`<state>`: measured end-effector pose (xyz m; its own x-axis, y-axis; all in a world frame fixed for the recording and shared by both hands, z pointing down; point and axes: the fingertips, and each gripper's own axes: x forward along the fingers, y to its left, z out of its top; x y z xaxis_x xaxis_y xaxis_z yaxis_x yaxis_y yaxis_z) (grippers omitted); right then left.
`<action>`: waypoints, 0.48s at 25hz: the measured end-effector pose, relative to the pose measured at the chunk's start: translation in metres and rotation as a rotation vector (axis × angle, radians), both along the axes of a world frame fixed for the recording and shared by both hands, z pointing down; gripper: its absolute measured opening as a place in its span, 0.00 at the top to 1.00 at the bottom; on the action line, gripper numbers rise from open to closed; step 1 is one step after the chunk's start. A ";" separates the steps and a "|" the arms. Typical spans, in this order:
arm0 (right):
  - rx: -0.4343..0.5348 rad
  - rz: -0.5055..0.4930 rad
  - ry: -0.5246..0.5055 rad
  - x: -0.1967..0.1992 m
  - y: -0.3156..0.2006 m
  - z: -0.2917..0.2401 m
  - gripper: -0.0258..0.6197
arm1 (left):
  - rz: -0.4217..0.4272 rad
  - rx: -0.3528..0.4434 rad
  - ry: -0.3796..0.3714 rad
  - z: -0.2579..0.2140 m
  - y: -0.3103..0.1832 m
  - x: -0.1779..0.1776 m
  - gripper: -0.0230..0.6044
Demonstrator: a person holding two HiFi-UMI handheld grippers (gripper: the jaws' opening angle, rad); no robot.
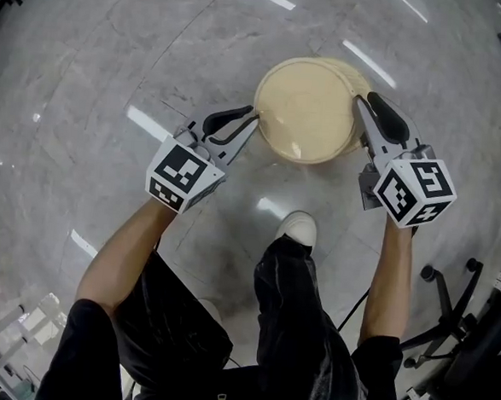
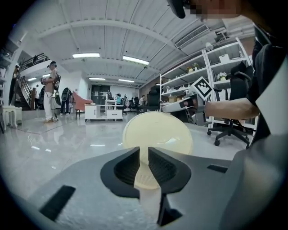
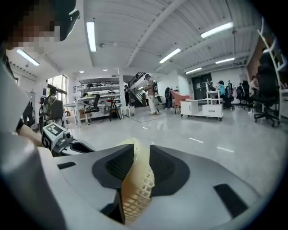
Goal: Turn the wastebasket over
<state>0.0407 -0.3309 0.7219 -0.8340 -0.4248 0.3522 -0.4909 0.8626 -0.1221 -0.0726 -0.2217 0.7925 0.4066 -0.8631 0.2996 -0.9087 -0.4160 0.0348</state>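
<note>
Wastebasket (image 1: 306,109) turning is mid-way, as I judge it: the cream bin hangs between my two tools above the pale polished floor (image 1: 115,57). It is tipped so that its closed round bottom faces up and a little leftward. My white shoe (image 1: 298,230) stands just on my side of the wastebasket.

On the wastebasket's left side, my left gripper (image 1: 254,118) is clenched on a thin cream edge, which sits in a narrow gap between the ribbed black pads. From that side the bottom (image 2: 157,134) reads as a smooth, solid, slightly glossy disc of plastic.

On the wastebasket's right side, my right gripper (image 1: 360,104) grasps the side wall (image 3: 137,197). That wall is an open lattice of small squares, thin and curved, and it bows between the pads. It looks light and springy rather than stiff.

I cannot tell whether any part of the wastebasket touches the floor; from the left it looks lifted clear.

The next move, I think, calls for both wrists to roll together about the line between the two grips. Each clench must be kept firm without crushing the lattice. If one side slips, the wastebasket would swing on the other grip.
</note>
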 end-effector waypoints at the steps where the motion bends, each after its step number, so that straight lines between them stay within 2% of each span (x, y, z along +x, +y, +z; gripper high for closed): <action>1: 0.000 -0.009 -0.002 -0.003 0.005 -0.001 0.78 | 0.005 0.021 -0.007 -0.007 -0.001 0.005 0.87; 4: -0.011 -0.040 -0.045 -0.019 0.030 -0.003 0.78 | 0.017 0.092 -0.013 -0.035 -0.005 0.016 0.87; 6: 0.002 -0.078 -0.055 -0.036 0.053 -0.003 0.78 | 0.020 0.116 0.011 -0.051 -0.007 0.019 0.87; 9: -0.006 -0.165 -0.049 -0.060 0.087 0.003 0.78 | 0.000 0.111 0.092 -0.062 -0.005 0.017 0.86; 12: 0.003 -0.220 -0.033 -0.076 0.109 0.007 0.77 | -0.031 0.073 0.163 -0.063 -0.001 0.009 0.83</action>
